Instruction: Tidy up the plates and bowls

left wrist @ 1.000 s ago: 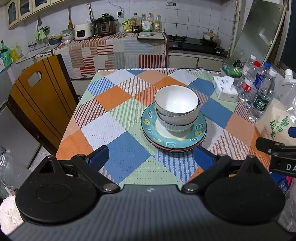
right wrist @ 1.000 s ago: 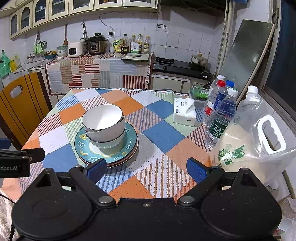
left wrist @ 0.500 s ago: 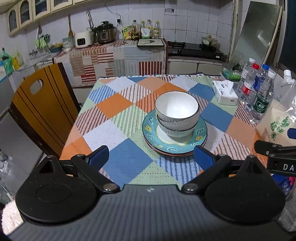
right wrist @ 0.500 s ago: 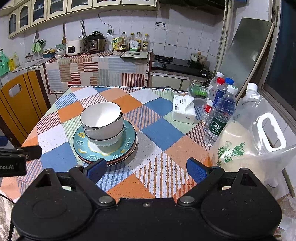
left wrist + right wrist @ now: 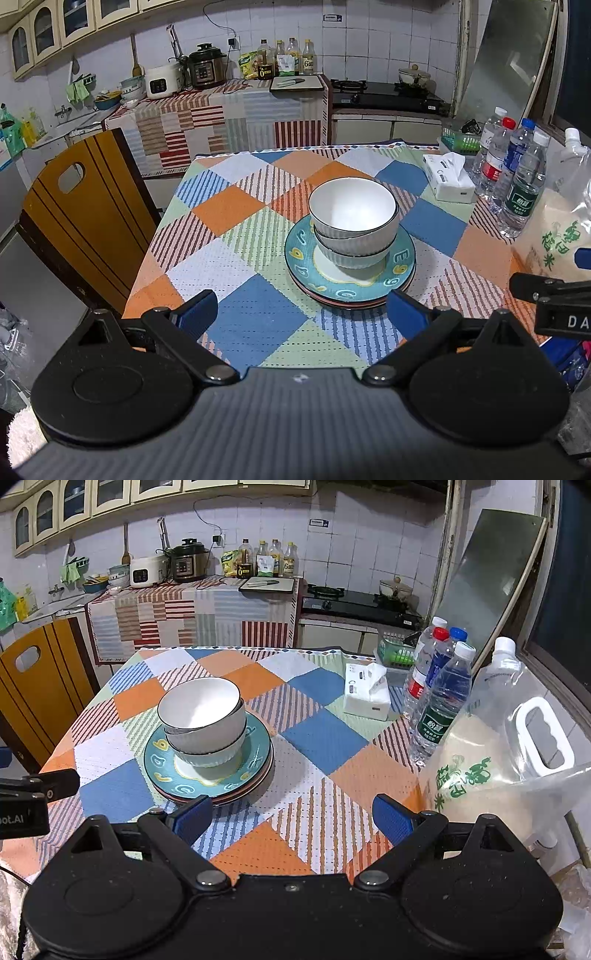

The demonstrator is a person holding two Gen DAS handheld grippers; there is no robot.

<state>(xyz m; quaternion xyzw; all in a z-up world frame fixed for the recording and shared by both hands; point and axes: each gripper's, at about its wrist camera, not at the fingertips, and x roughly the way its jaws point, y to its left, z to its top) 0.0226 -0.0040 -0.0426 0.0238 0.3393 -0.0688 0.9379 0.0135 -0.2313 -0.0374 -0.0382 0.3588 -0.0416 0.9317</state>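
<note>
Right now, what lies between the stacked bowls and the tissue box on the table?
Only bare checked tablecloth separates the stacked bowls from the tissue box, clearest in the right wrist view.

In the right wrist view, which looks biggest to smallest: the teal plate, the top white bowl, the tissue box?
1. teal plate
2. top white bowl
3. tissue box

The tissue box sits farther from the camera, so its true size may be understated.

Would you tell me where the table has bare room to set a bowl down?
Bare cloth lies between the plate stack and the chair, and beyond the bowls. The side with the tissue box and bottles is crowded.
</note>
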